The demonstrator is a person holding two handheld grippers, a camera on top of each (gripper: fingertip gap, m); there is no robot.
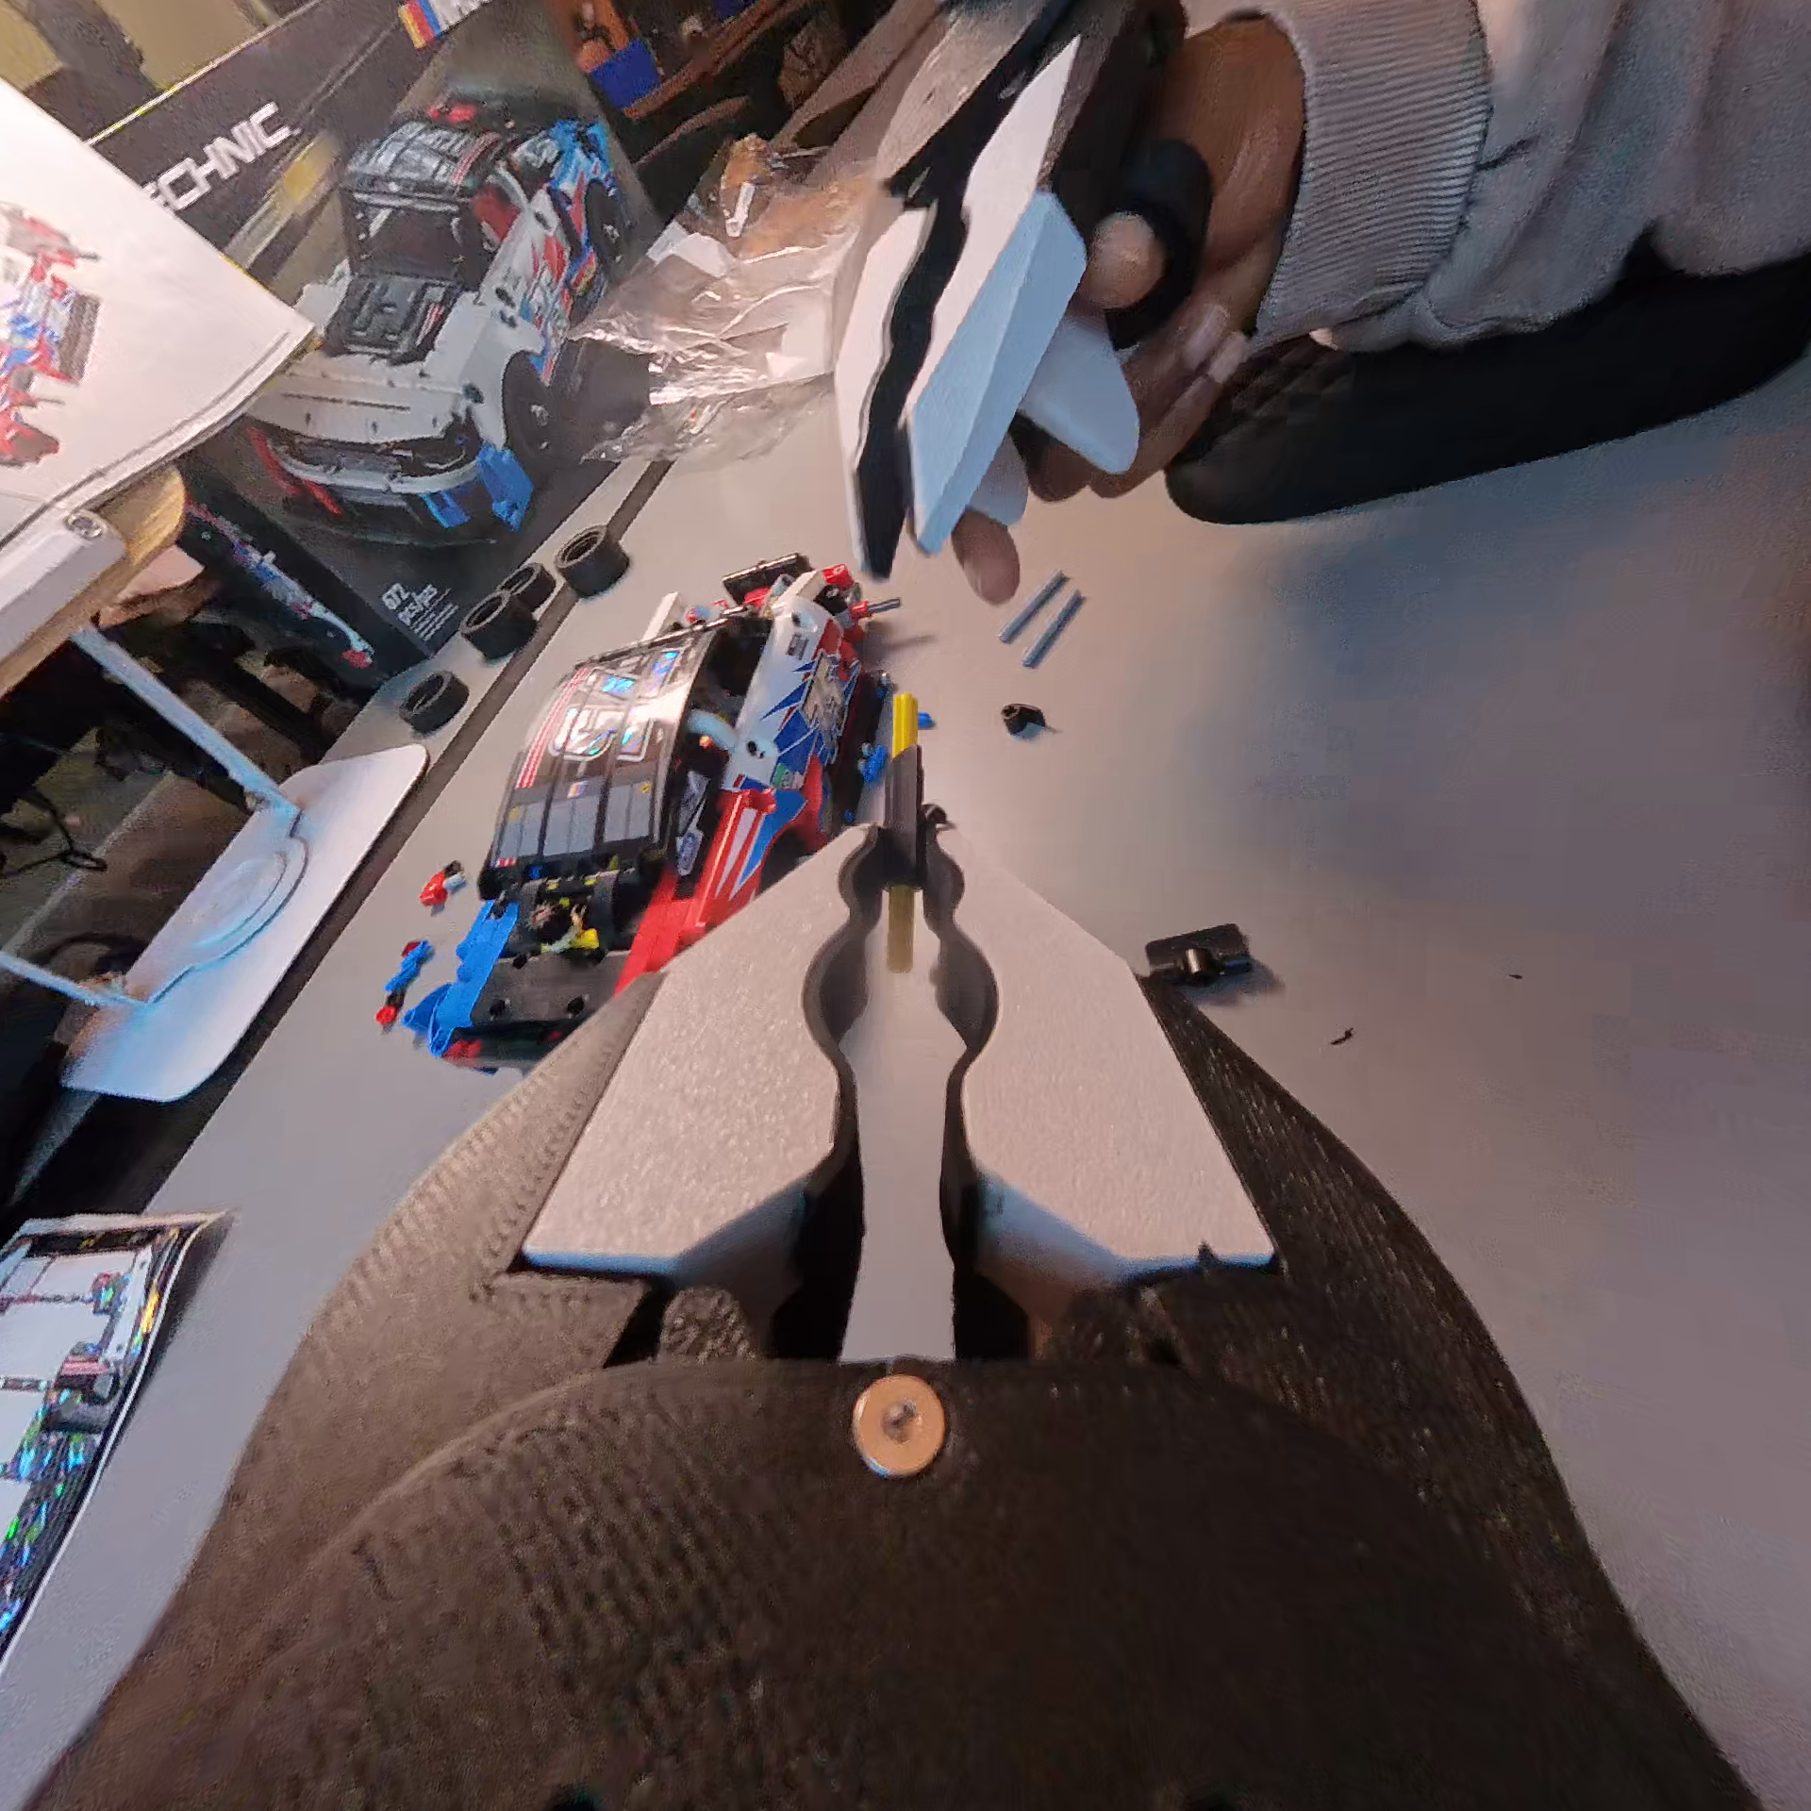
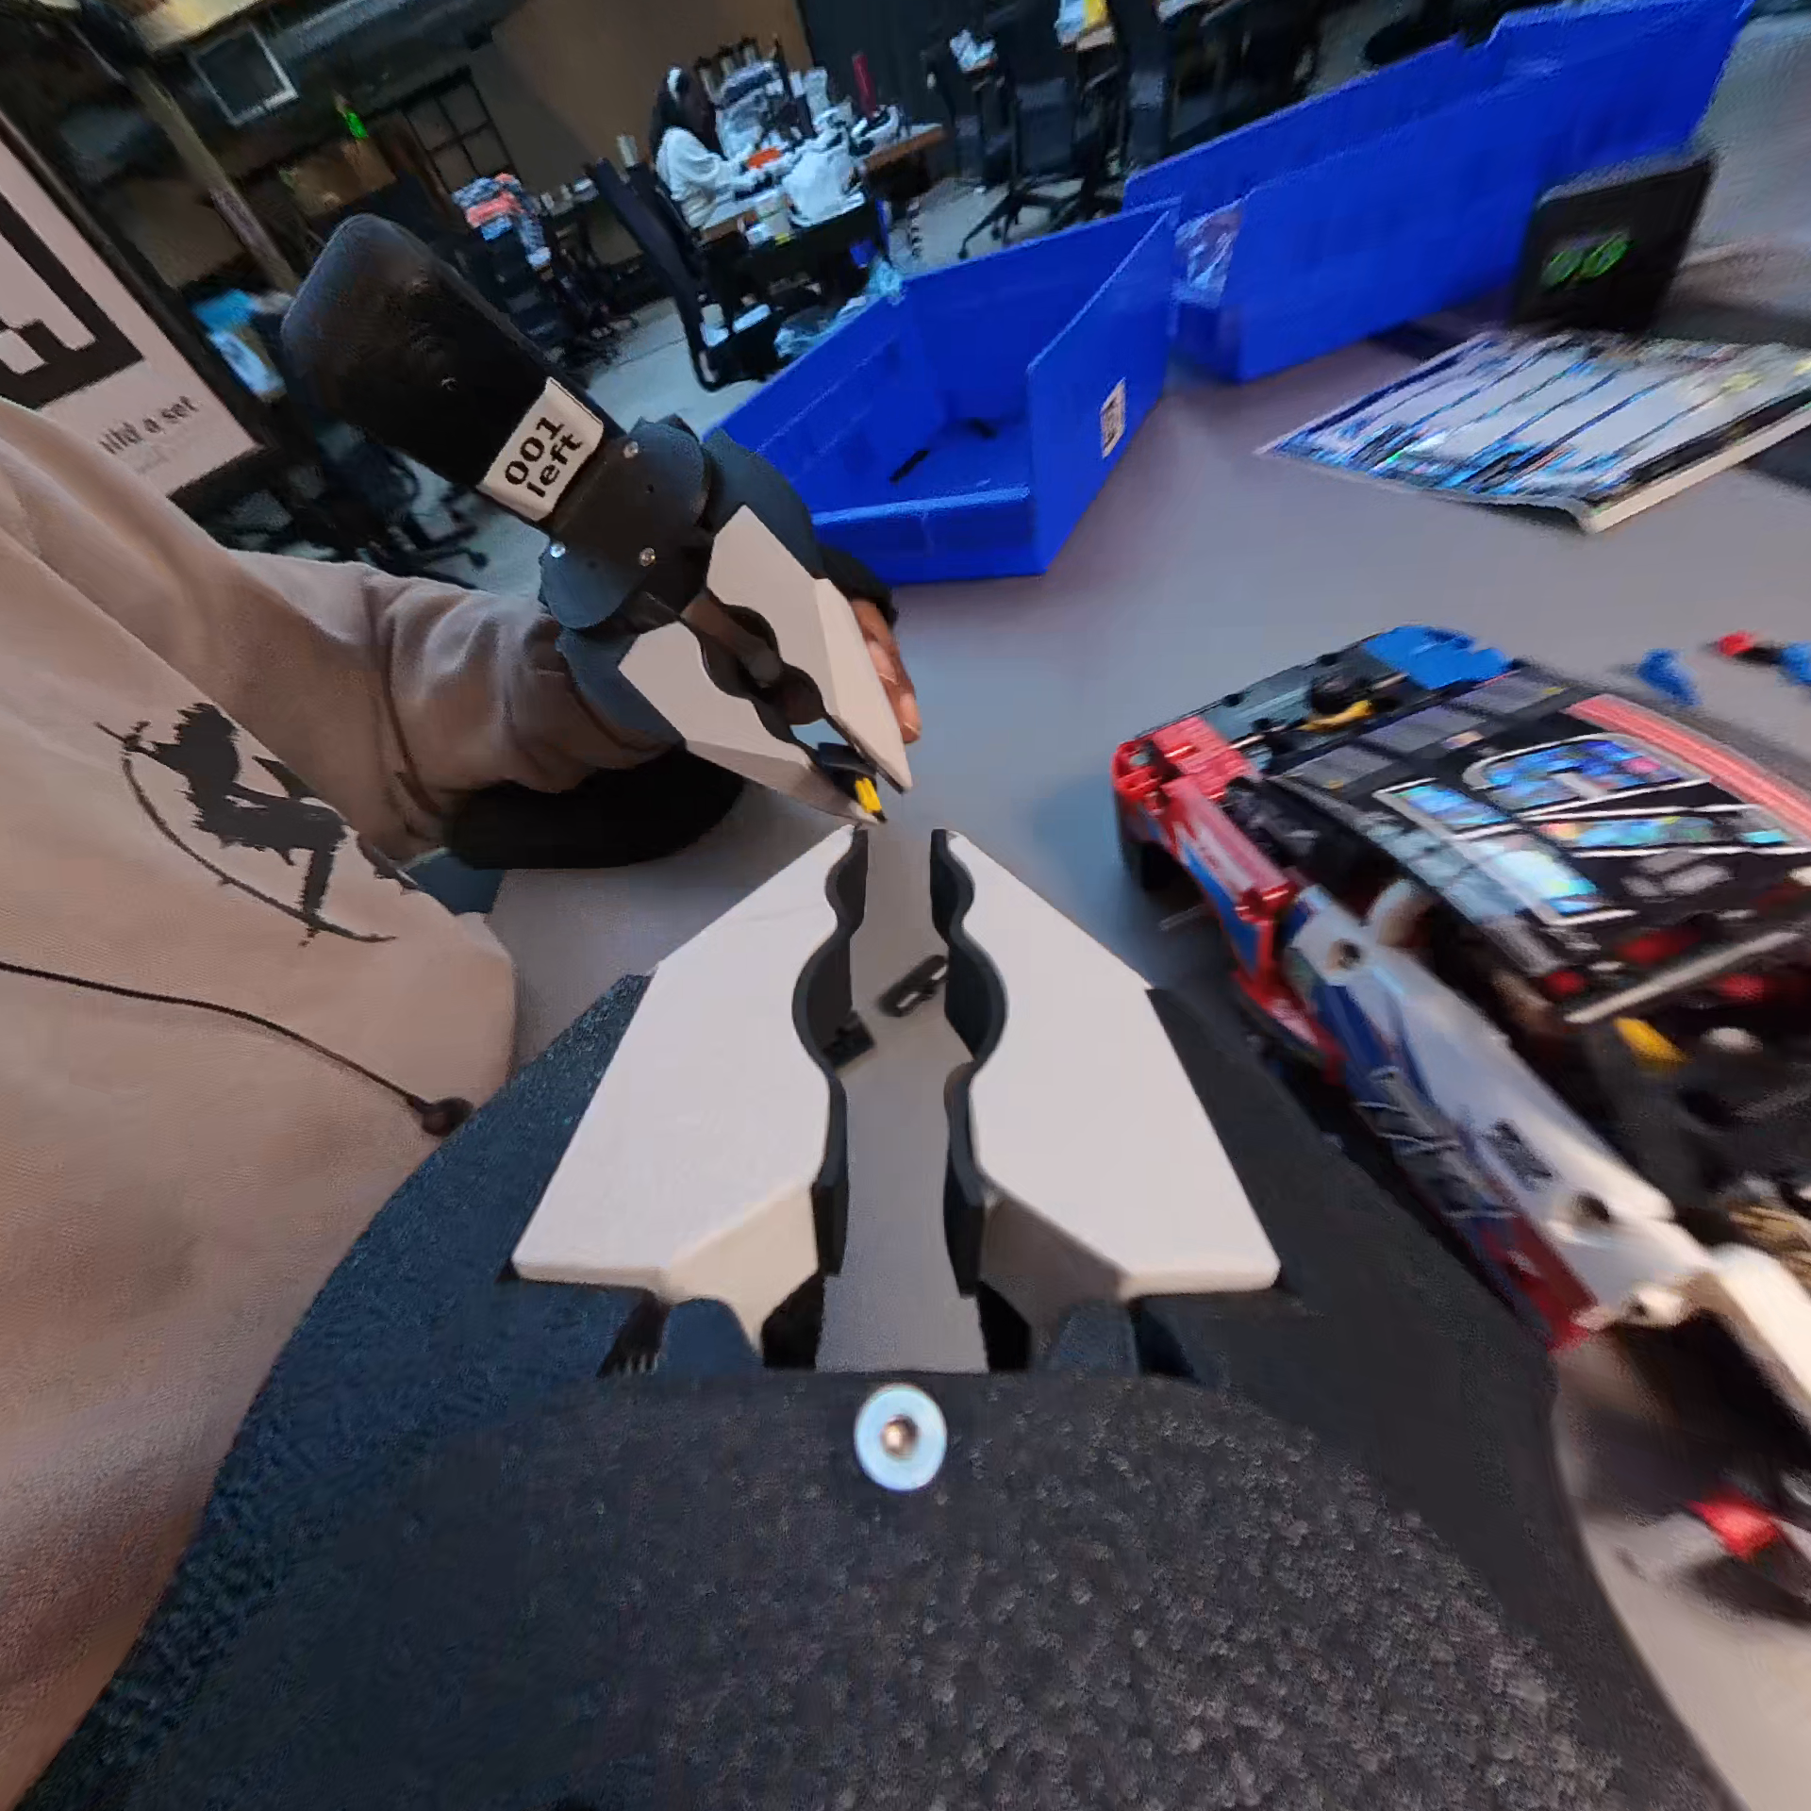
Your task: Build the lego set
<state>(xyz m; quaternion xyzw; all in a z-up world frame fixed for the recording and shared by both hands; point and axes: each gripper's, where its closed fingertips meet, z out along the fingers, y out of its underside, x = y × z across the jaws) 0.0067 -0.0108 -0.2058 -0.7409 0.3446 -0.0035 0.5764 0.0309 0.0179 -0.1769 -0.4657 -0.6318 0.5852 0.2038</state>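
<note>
- The left gripper (image 1: 900,843) is clenched on a yellow axle (image 1: 902,784) with a dark sleeve around its middle, held up off the table (image 1: 1372,882) just beside the car (image 1: 686,813), probably so the other tool can work on the axle's free end.
- The right gripper (image 2: 900,838) has its fingers parted and nothing between them; it points at the left one's tip, their ends nearly meeting, which suits a handover or a push on the axle.
- The car lies on the table on its side or tilted, roof panel toward the left camera; four tyres (image 1: 510,617) lie apart behind it, unfitted.
- Two grey rods (image 1: 1041,619) and a black clip (image 1: 1198,953) lie loose nearby, likely next in line.
- The box (image 1: 441,343), a booklet (image 2: 1568,421) and blue bins (image 2: 980,412) ring the work area.
- Hard to read: the axle's rear end is buried between the fingers; in the right view only a yellow-black stub shows.
- Small black bits (image 2: 911,985) under the right gripper may be a connector; the view is too blurred to tell.
- The car's far half is smeared and cut off in the right view.
</note>
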